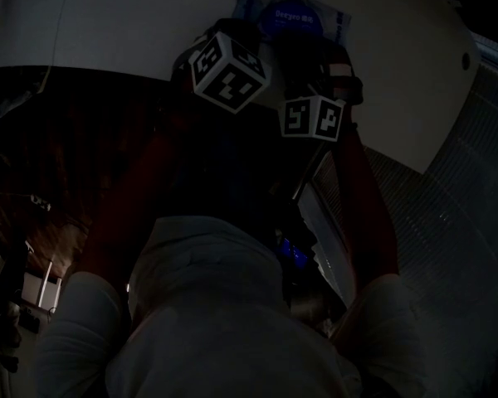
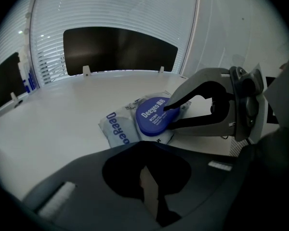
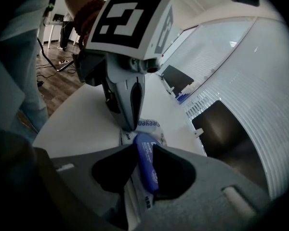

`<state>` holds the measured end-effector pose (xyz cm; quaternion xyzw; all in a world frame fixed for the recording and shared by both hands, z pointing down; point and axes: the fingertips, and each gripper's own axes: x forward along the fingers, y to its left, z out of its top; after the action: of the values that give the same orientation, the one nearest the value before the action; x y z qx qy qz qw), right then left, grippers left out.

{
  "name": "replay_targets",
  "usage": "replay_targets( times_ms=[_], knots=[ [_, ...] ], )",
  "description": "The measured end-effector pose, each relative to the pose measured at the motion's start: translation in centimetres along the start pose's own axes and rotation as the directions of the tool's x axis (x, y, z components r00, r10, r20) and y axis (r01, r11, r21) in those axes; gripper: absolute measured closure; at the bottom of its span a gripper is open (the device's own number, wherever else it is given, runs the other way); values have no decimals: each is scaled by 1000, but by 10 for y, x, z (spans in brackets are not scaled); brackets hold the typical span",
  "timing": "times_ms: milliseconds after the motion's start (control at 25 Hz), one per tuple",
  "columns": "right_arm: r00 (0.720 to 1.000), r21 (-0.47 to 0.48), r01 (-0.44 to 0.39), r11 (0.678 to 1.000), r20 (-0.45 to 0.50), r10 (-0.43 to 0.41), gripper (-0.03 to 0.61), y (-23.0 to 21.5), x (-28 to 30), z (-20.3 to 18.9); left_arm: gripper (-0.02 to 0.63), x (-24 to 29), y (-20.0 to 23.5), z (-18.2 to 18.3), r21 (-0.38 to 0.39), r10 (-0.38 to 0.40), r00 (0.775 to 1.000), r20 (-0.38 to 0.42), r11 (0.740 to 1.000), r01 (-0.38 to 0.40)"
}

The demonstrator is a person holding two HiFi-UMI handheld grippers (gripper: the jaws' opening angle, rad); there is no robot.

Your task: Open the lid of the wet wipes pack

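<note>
Right gripper view is showing the blue lid (image 3: 147,160) standing edge-on between the jaws of the right gripper (image 3: 145,174), which is pinching it. Left gripper view is showing this from the side. One jaw is lying on top of the lid and the other is tucking under its rim.

The wet wipes pack (image 2: 116,131) is lying flat on the white round table (image 2: 58,124), near the middle of that frame. The left gripper (image 3: 128,124) is closed with nothing in it. Its tip is pressing down on the pack just beside the lid.

I am guessing the job is only starting. The lid is gripped, but it is looking mostly down. Swinging it up is what is left.

Nothing else is lying near the pack. A dark panel (image 2: 115,49) is standing at the far edge of the table, in the upper middle of the frame. The two grippers are working very close together, so they could bump.

Head view is very dark, and the marker cubes (image 1: 228,71) are covering part of the pack at the top middle.
</note>
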<state>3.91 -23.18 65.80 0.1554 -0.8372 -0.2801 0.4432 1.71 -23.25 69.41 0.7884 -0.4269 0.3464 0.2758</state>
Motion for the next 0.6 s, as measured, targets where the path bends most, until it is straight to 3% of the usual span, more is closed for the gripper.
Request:
replay_targets(
  times_ms=[600],
  knots=[
    [986, 56, 146, 988, 79, -150, 505, -66, -10, 31, 611, -3, 1, -1, -11, -12, 1000, 4, 1000, 12]
  ],
)
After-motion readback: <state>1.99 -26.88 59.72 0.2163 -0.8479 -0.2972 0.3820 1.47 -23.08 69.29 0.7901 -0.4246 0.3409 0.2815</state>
